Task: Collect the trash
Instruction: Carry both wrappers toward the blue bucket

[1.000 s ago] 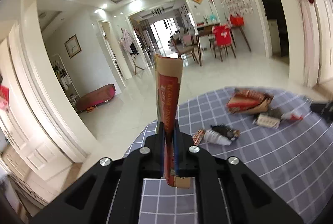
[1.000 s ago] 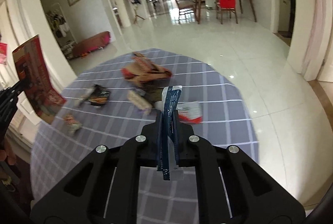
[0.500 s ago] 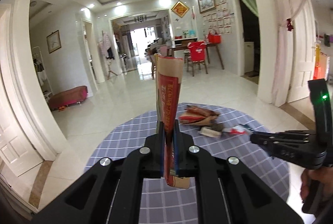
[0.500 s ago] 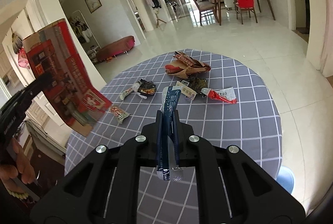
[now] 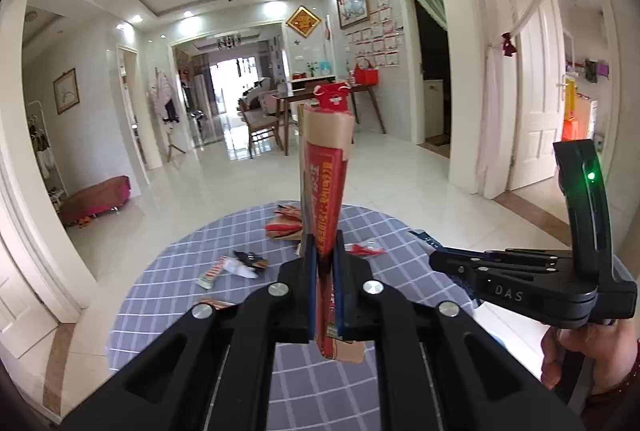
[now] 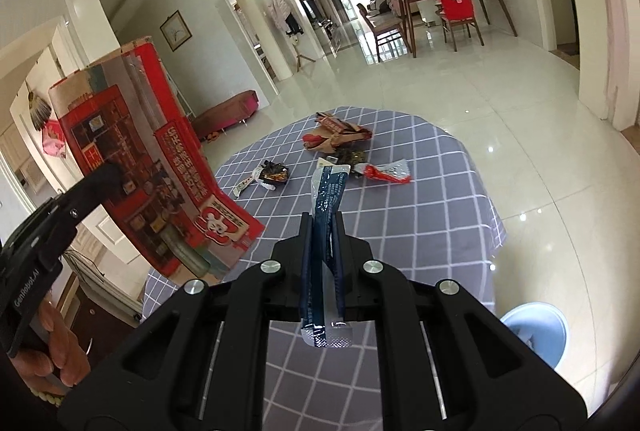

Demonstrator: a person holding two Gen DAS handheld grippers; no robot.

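My left gripper (image 5: 323, 251) is shut on a flattened red and tan carton (image 5: 325, 183), held upright above the near edge of the round table; the carton also shows at the left of the right wrist view (image 6: 152, 167). My right gripper (image 6: 322, 231) is shut on a dark blue wrapper (image 6: 326, 223) and is raised over the table; it shows at the right of the left wrist view (image 5: 500, 271). More trash lies on the grey checked tablecloth (image 6: 420, 215): a crumpled brown and red bag (image 6: 336, 137), a red and white wrapper (image 6: 386, 173), a black wrapper (image 6: 274, 173).
A light blue bin (image 6: 536, 331) stands on the floor at the table's right. A dark cabinet (image 6: 100, 307) sits to the left of the table. White tiled floor surrounds the table. A dining table with chairs (image 6: 448, 7) is far back.
Both grippers have pulled back and risen away from the table with their items still held. The right gripper has come into the left wrist view at the right.
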